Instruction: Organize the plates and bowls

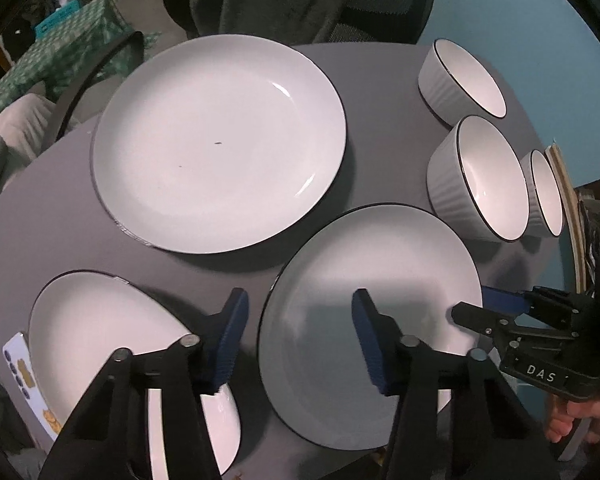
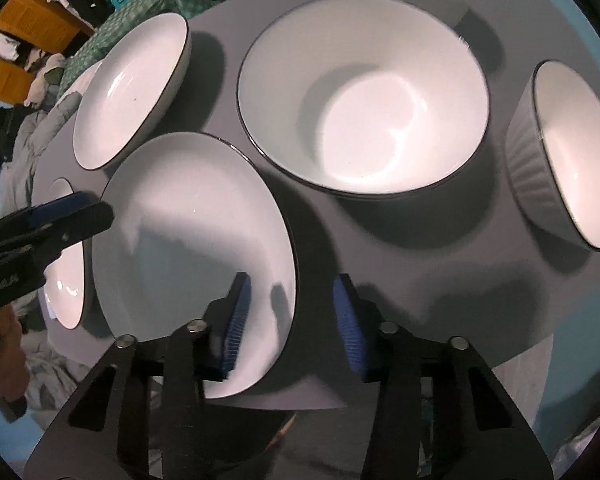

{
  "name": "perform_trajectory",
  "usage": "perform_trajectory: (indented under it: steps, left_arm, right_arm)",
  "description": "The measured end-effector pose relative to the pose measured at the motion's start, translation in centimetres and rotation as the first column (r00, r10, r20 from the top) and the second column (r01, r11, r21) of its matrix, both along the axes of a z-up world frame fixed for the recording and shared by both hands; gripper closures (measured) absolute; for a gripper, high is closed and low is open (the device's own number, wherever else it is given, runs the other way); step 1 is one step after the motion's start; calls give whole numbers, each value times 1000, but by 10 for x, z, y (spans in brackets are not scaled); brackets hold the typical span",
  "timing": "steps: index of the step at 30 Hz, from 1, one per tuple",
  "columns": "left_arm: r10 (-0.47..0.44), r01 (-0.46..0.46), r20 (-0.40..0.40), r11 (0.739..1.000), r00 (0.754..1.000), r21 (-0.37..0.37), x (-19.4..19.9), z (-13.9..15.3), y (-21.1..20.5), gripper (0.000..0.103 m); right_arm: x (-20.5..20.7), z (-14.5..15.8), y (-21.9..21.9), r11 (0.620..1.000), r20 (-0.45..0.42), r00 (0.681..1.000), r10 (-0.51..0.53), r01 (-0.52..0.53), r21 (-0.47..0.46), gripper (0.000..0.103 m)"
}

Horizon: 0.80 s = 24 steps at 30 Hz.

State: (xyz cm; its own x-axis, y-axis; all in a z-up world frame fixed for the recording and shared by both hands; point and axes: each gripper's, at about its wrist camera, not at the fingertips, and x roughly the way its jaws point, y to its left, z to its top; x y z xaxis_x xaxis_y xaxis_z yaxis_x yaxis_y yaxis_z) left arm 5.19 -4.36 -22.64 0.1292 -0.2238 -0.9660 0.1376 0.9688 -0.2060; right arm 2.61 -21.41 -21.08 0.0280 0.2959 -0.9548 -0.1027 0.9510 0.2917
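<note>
Grey round table; teal floor; green patterned cloth; orange shelving.

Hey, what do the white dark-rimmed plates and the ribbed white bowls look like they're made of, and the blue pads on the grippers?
White dark-rimmed plates: likely glazed ceramic, glossy, with sharp highlights. Ribbed white bowls: probably the same glazed ceramic, fluted outside and shiny inside. Blue pads: seemingly ridged rubber or soft plastic, matte, with no glare.

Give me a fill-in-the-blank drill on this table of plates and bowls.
The grey table holds ___ bowls. The left gripper and right gripper straddle opposite rims of one ___. Each finger's pad is coloured ___.
Missing: three; plate; blue.
</note>
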Motion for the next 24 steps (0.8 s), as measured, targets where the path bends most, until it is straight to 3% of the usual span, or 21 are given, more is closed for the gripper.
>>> perform_trajectory:
  steps: [4,12,18,24]
  left_arm:
    - [-18,18,-17,1000,1000,16,1,-6,-4,57]
    - [-6,11,-78,998,997,54,3,-20,2,76]
    - [21,-17,-109,999,994,39,-3,-27,9,79]
    - [41,-37,-130,999,991,30,-13,-25,16,80]
  right_arm:
    - [0,-2,-8,1000,-30,1000,-5,5,19,69]
    - [-3,-8,-16,998,-87,996,-1,7,65,71]
    - [1,-4,-21,998,-101,995,-1,7,65,72]
    - [12,-8,-18,998,-99,995,10,-3,70,91]
